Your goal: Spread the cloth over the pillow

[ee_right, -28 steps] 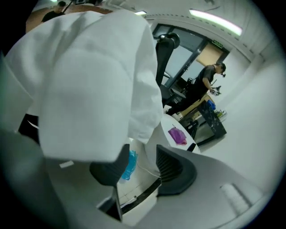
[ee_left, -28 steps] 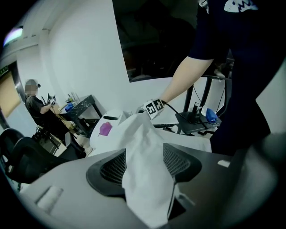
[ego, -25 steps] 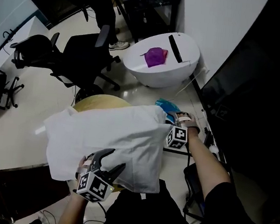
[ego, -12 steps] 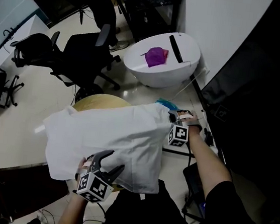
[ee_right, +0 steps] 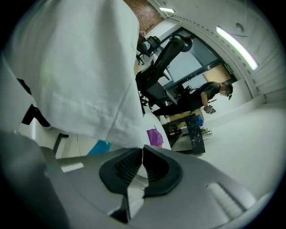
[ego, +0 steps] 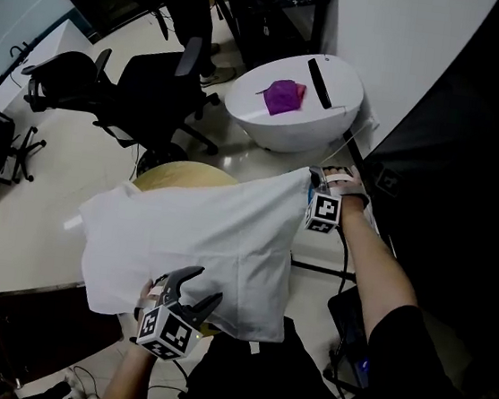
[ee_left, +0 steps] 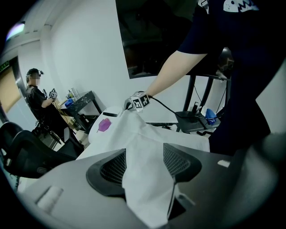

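Note:
In the head view a white cloth (ego: 199,242) is stretched between my two grippers. My right gripper (ego: 317,179) is at the cloth's far right corner, shut on that corner; its own view shows the hem pinched between the closed jaws (ee_right: 142,150), with the cloth (ee_right: 76,67) hanging above. My left gripper (ego: 205,286) sits at the near edge with its jaws wide apart, and a fold of cloth (ee_left: 147,179) drapes through the gap. A tan rounded surface (ego: 184,177) shows past the cloth's far edge. I cannot tell whether it is the pillow.
A white oval table (ego: 332,114) beyond carries a purple rag (ego: 283,96) and a black bar (ego: 321,70). Black office chairs (ego: 145,91) stand to the left. A black stand base (ee_left: 192,118) sits by my right arm. A person (ee_left: 38,96) stands far off.
My right gripper has moved up and away with the cloth corner, pulling that edge out tauter. The blue thing seen beside it earlier no longer shows. The left gripper has stayed put.

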The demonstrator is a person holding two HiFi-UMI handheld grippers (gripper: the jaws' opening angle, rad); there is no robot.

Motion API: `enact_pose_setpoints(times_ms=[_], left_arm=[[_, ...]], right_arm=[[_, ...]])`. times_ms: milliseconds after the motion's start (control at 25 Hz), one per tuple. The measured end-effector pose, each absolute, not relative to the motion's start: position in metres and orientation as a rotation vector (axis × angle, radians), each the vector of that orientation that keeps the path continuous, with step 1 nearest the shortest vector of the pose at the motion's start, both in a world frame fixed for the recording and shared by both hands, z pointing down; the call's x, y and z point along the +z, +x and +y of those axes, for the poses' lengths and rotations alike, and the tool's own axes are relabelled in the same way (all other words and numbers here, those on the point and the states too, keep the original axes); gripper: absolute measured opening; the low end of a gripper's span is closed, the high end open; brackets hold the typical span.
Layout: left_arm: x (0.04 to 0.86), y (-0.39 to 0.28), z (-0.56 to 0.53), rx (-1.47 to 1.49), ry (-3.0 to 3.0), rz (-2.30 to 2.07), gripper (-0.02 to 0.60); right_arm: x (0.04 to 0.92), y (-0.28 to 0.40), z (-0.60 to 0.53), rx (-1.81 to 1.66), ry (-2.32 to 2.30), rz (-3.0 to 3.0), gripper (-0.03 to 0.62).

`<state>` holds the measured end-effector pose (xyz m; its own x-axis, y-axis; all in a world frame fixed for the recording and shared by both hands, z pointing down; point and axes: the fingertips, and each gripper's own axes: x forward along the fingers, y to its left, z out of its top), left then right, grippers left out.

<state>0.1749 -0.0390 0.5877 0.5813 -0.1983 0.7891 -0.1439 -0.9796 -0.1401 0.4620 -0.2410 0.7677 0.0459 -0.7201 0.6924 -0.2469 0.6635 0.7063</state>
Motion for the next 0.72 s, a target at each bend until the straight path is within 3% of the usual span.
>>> enact_pose_setpoints(times_ms=[360, 440, 520, 720], left_arm=[[0.589, 0.157, -0.039, -1.405, -2.748, 0.366, 0.253], [0.589, 0.155, -0.039, -1.405, -2.749, 0.380, 0.253], [0.587, 0.153, -0.040, -1.401, -2.753, 0.393, 0.253], [0.582, 0.144, -0.040, -1.382, -2.756, 0.442, 0.253]], right_arm=[[0.784, 0.446, -0.248, -0.376, 0.815, -1.554, 0.016], [0.783, 0.445, -0.245, -0.337, 0.819, -1.573, 0.050], [0.782, 0.447, -0.240, -0.296, 0.819, -1.587, 0.127], [0.772, 0.451, -0.228, -0.295, 0.834, -1.576, 0.133]])
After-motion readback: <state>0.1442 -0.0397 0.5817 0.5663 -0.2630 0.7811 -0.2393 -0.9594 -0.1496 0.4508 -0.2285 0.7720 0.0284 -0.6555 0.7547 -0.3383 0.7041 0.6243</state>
